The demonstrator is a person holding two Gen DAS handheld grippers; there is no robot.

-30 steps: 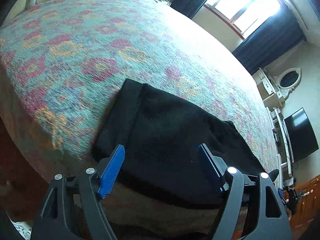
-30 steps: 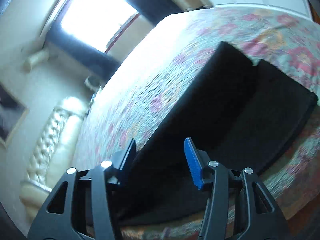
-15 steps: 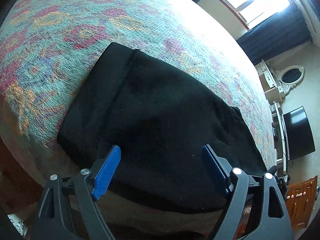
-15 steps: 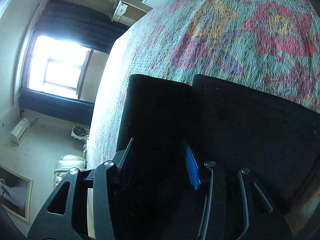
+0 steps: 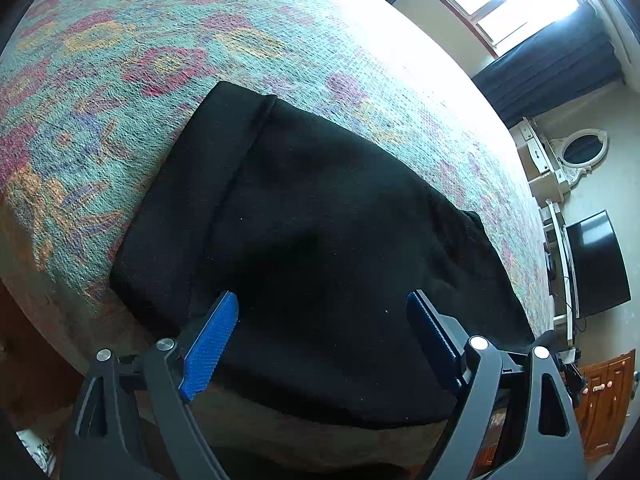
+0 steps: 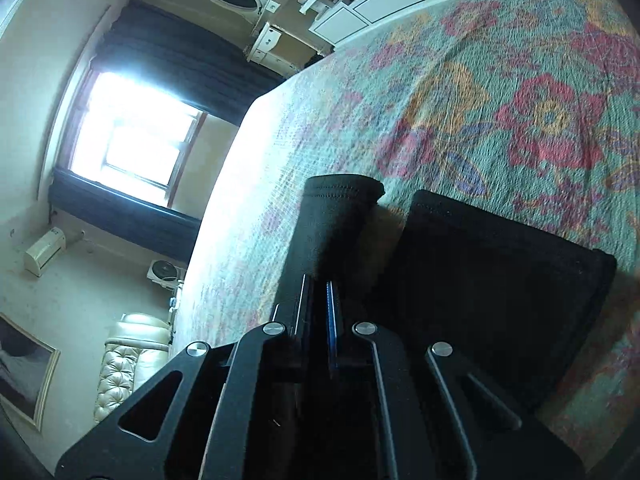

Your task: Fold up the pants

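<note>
Black pants lie folded near the front edge of a bed with a floral cover. My left gripper is open and hovers just above the near edge of the pants, holding nothing. In the right wrist view the pants show as two black legs. My right gripper is shut on the left leg, which is lifted off the cover with its hem end sticking up.
The floral bed cover stretches far beyond the pants. A window with dark curtains, a white dresser with an oval mirror and a TV stand beyond the bed. A cream tufted sofa is at the far side.
My right gripper closed on one pant leg and lifted it. My left gripper moved closer to the pants' near edge and stayed open.
</note>
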